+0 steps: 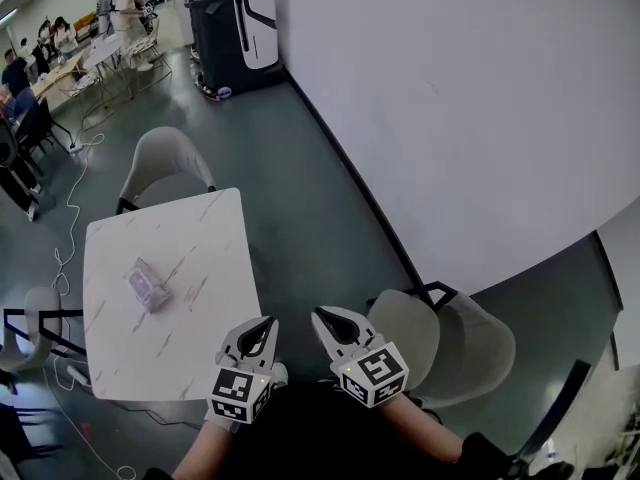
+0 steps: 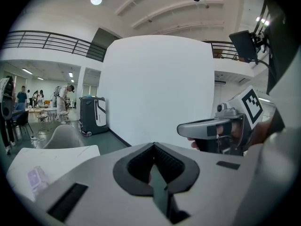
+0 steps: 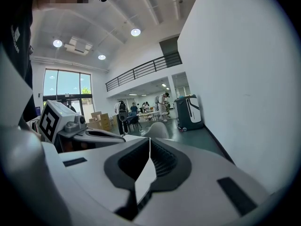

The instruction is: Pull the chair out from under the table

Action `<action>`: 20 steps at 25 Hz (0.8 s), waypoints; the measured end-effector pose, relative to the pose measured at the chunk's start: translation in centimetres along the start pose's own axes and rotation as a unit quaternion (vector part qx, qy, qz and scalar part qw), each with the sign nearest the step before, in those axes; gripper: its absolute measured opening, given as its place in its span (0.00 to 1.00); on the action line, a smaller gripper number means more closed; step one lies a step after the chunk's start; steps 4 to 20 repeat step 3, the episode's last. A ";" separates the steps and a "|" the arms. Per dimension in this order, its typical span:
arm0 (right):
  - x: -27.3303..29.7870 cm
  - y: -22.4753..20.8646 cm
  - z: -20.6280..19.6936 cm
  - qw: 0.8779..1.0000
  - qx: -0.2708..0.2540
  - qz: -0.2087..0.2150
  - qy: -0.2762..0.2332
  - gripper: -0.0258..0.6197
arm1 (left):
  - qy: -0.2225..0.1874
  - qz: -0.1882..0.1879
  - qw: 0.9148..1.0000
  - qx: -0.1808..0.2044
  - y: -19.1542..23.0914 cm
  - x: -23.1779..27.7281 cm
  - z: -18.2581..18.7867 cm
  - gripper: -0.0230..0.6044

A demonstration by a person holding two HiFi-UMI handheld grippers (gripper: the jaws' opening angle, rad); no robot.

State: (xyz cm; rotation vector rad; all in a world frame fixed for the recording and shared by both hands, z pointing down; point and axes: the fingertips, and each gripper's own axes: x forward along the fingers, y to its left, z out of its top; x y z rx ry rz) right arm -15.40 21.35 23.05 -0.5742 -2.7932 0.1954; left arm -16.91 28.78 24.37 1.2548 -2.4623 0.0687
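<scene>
While both claws hang low at the bottom centre of the head view, neither carries anything. The left gripper (image 1: 268,324) and the right gripper (image 1: 320,316) are each clenched tip to tip on nothing, side by side and clear of all furniture.

Just to their right, in the lower right of the frame, a light grey moulded shell chair on black legs (image 1: 450,353) stands wholly clear of the white marble-patterned square table (image 1: 190,238). A small pale lilac packet (image 1: 148,286) lies on the tabletop at centre left. Beyond the table's upper edge, a second grey shell chair (image 1: 165,163) sits close in, and its seat front appears to meet the tabletop.

Assessment: this fits the near chair being already drawn out and let go, or the far chair being the one still tucked in. Any pull on a chair would call for opened jaws, a firm bite on the backrest rim, and a straight, level draw away from the table edge so that the legs neither tip nor catch.
</scene>
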 end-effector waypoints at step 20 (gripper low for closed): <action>0.0 0.1 -0.2 1.000 -0.001 -0.002 0.002 0.06 | 0.003 0.001 1.000 -0.002 0.1 -0.1 -0.4 0.05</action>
